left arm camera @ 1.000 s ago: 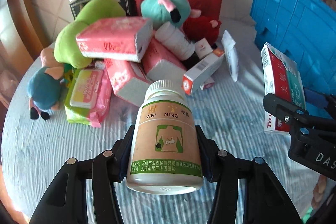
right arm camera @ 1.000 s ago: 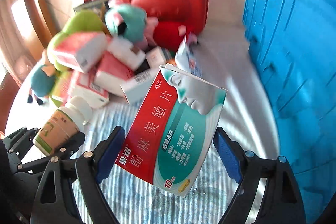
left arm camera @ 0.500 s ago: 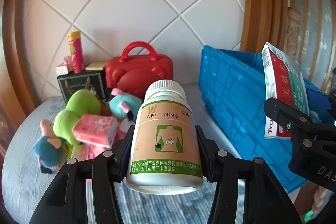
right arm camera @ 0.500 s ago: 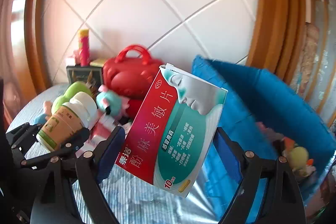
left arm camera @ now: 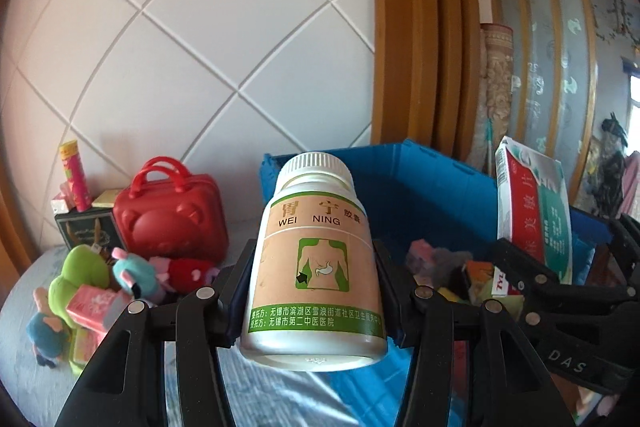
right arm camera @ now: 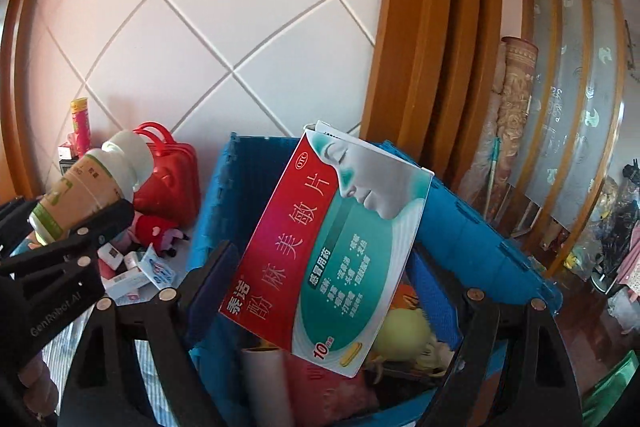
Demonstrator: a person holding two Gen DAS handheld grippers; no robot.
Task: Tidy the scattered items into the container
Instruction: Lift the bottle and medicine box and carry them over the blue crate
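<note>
The right gripper (right arm camera: 320,275) is squeezing a red-and-teal cardboard medicine box (right arm camera: 328,247) above the blue plastic crate (right arm camera: 480,227); the left gripper (left arm camera: 316,291) is squeezing a white pill bottle (left arm camera: 316,267) beside the crate. Lower each one inside before letting go.

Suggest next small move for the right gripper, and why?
Probably open the right gripper and drop the medicine box: it hangs over the blue crate, above items already inside. The left gripper can follow with the pill bottle.
</note>
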